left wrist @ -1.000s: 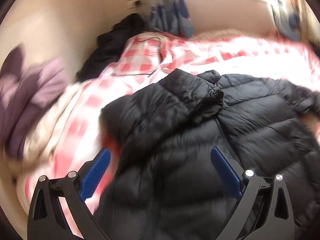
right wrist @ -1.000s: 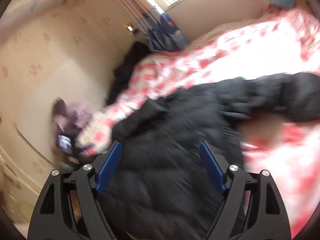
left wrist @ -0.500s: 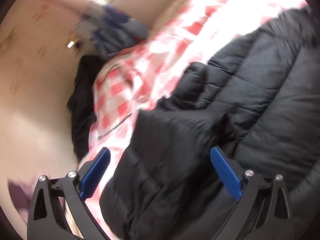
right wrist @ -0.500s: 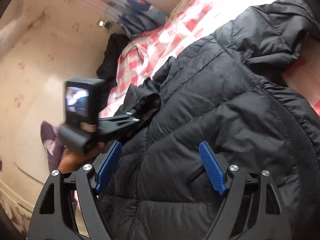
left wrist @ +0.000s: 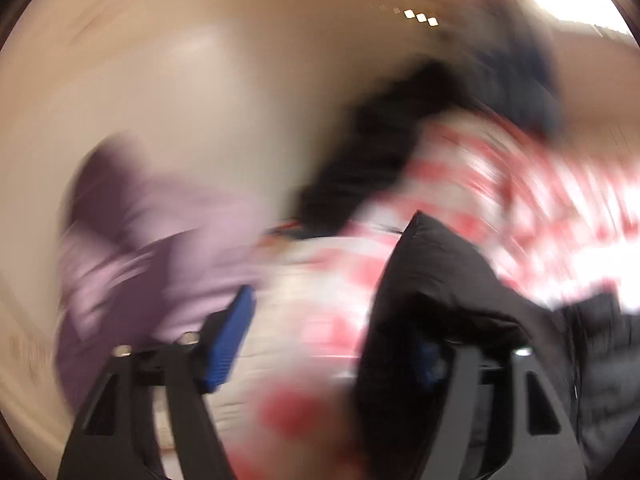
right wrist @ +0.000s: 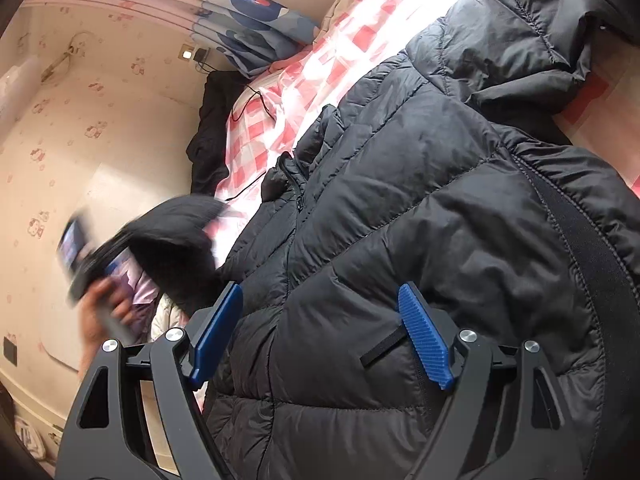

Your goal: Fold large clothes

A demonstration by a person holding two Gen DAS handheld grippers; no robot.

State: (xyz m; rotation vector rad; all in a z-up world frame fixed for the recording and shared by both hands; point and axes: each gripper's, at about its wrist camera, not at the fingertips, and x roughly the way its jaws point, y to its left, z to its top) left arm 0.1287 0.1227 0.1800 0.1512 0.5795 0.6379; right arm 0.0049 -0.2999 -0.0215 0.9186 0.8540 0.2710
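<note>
Your left tongs point(left wrist: 336, 308) have just been closing a little, yet they stand apart. A raised corner of the jacket point(left wrist: 432, 280) hangs over their right-hand finger and hides that pad. The other pad point(left wrist: 232, 340) is bare, and the bed point(left wrist: 320, 312) shows in the gap between it and the cloth, so nothing is pinched between the two. That view is badly smeared. You can make out a purple garment point(left wrist: 160, 248) to the left by the wall and a dark heap point(left wrist: 360, 160) further back, nothing finer.

Your right tongs point(right wrist: 320, 336) are also apart, pointing down low over the jacket point(right wrist: 400, 200). One pad sits at the jacket's near edge and the other over its quilted front, just beside a pocket slit point(right wrist: 380, 350); whether either pad touches the cloth you cannot tell.

The jacket is black and quilted. It lies spread across the bed's red-and-white checked cover point(right wrist: 312, 80), with its hood point(right wrist: 520, 40) bunched at the far end. From this side your left hand point(right wrist: 100, 312) shows blurred at the left, with a black flap of the jacket point(right wrist: 180, 240) lifted off the bed above it. A thin cable point(right wrist: 260, 100) trails over the cover. A black garment point(right wrist: 208, 132) is slumped between bed and wall point(right wrist: 80, 120), and a blue-patterned cloth point(right wrist: 256, 12) lies beyond it.
</note>
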